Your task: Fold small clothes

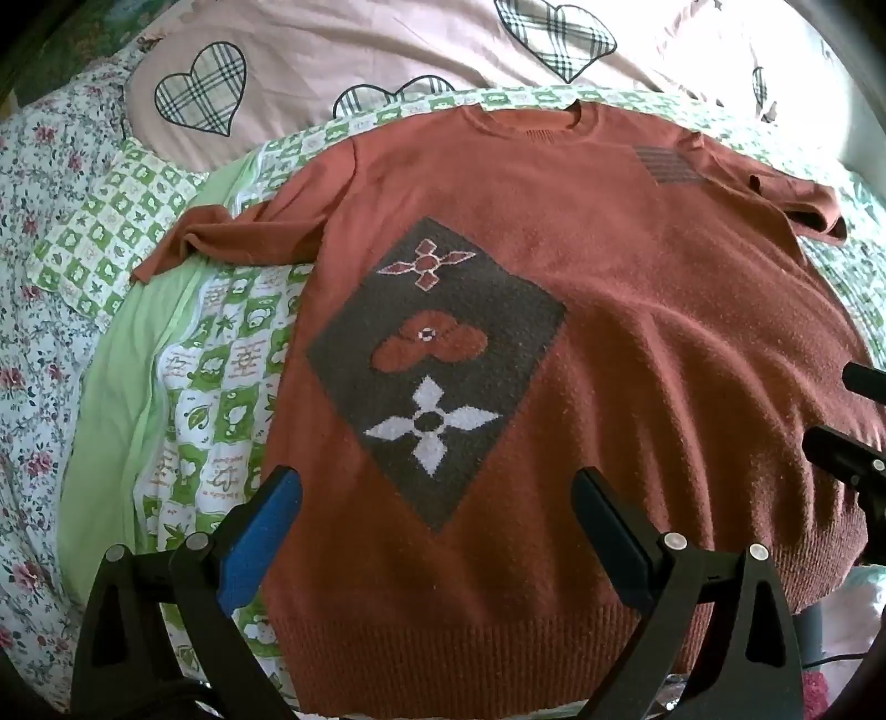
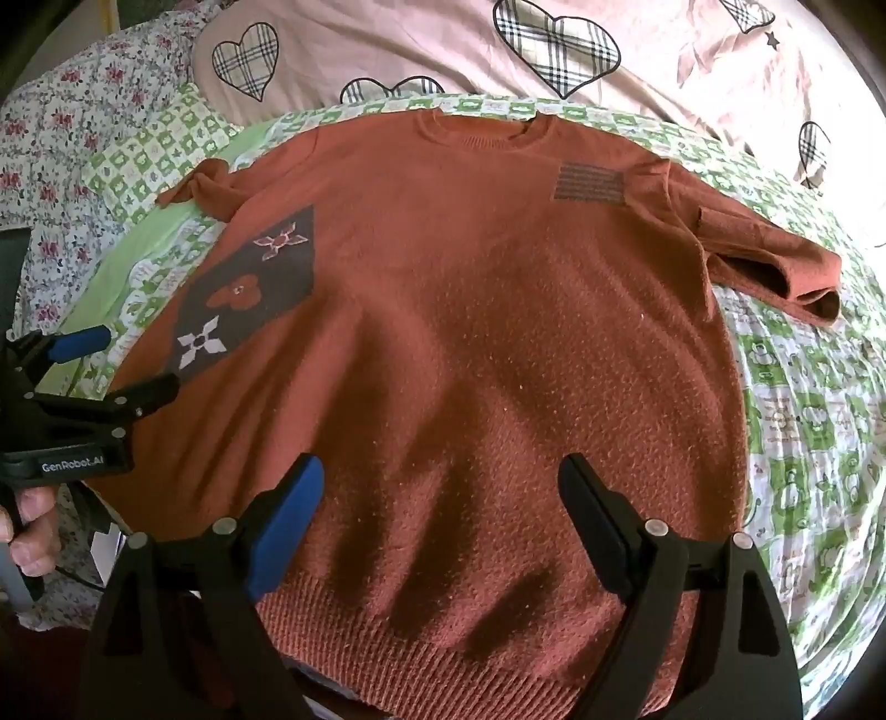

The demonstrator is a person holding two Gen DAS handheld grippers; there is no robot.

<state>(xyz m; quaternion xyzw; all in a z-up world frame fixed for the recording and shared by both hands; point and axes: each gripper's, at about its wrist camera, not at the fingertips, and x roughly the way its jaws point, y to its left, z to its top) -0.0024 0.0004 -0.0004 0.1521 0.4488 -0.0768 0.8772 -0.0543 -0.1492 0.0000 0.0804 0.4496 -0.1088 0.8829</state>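
We hold the left gripper (image 1: 437,504) & right gripper (image 2: 440,487) wide open, nothing in them, just above the hem. The red sweater (image 1: 637,332) lies flat, unfolded, on the green check sheet (image 1: 221,365). Pink heart blanket (image 1: 360,50) sits behind.

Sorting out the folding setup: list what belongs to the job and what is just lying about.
Job:
- rust-red sweater, spread flat
- left tool, open
- right tool, open

Lying about:
- green checked cover underneath
- pink heart-print bedding
- floral sheet
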